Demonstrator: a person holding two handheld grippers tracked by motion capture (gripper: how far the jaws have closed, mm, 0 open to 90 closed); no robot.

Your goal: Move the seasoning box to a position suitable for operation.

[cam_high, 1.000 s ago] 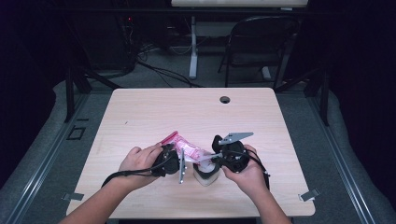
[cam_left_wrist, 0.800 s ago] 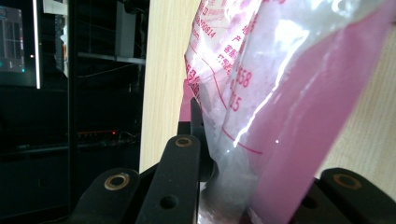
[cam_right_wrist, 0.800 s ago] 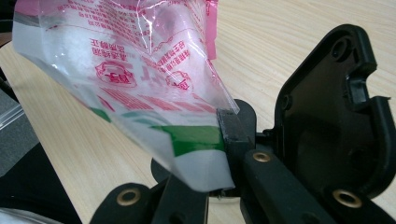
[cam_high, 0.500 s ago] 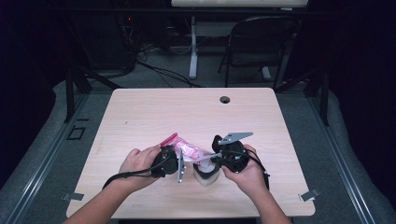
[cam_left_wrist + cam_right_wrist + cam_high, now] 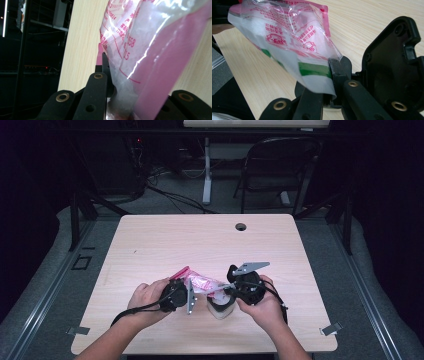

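A clear plastic bag [image 5: 199, 283] with pink print, a pink strip and white contents hangs between my two grippers over the table's near half. My left gripper [image 5: 188, 296] is shut on one end of it. In the left gripper view the bag [image 5: 140, 50] rises from the closed jaws of the left gripper [image 5: 108, 72]. My right gripper [image 5: 228, 290] is shut on the other end. The right gripper view shows the right gripper [image 5: 336, 73] pinching the bag [image 5: 287, 40] at an edge with a green stripe.
A small white cup-like container [image 5: 220, 308] stands on the wooden table [image 5: 165, 240] just below the bag, between my hands. A round cable hole [image 5: 241, 226] lies near the far edge. A black chair [image 5: 280, 165] and cables are behind the table.
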